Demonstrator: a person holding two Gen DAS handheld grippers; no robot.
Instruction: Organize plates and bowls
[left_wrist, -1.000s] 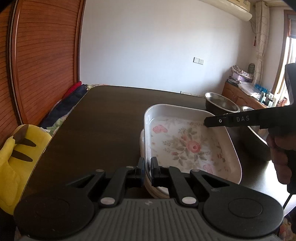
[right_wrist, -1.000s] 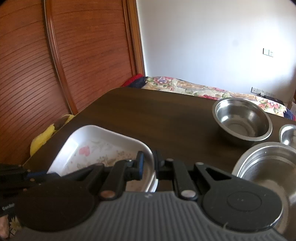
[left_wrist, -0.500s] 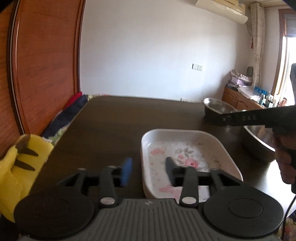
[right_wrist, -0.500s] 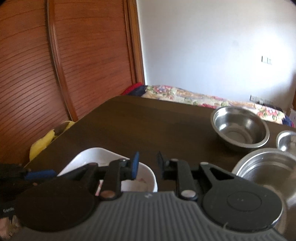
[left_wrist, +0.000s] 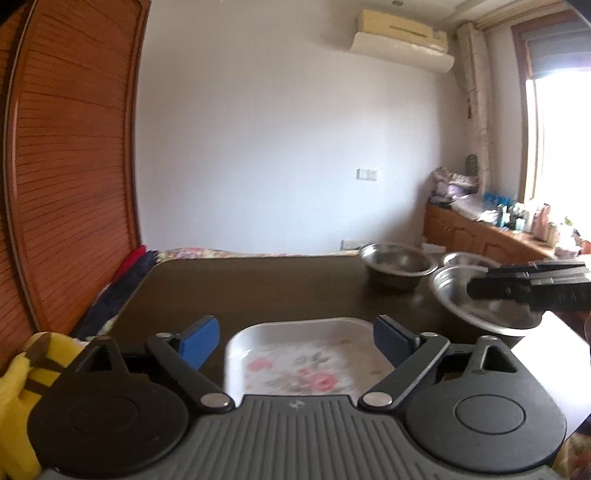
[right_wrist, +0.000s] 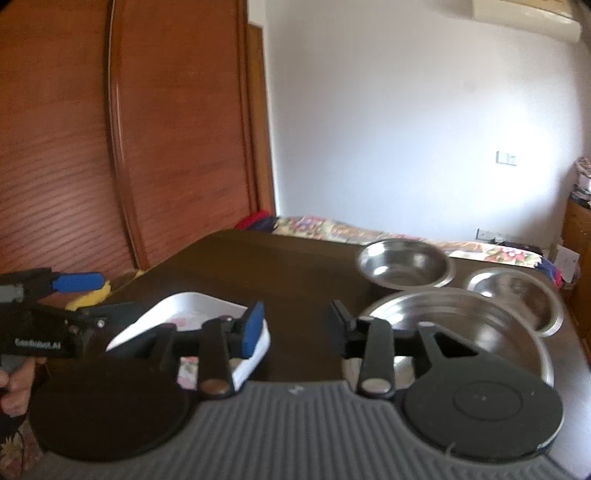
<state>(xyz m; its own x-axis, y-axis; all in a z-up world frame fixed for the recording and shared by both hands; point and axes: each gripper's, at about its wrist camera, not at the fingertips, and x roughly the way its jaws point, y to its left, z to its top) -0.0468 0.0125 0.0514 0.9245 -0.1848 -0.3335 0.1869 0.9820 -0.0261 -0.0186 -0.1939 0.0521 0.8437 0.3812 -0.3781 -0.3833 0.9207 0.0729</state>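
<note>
I have let go of the floral plate (left_wrist: 303, 354) and drawn my left gripper (left_wrist: 295, 338) back, its fingers now spread wide and empty. One white rectangular plate with pink roses lies on the dark tabletop (left_wrist: 258, 284); three steel bowls (right_wrist: 404, 264) stand to its right. My right gripper (right_wrist: 295, 326) hangs level near the largest bowl (right_wrist: 476, 325), fingers apart, holding nothing.

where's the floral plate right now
The floral plate lies on the dark table, near edge, between the open left gripper fingers; the largest steel bowl sits to its right.
</note>
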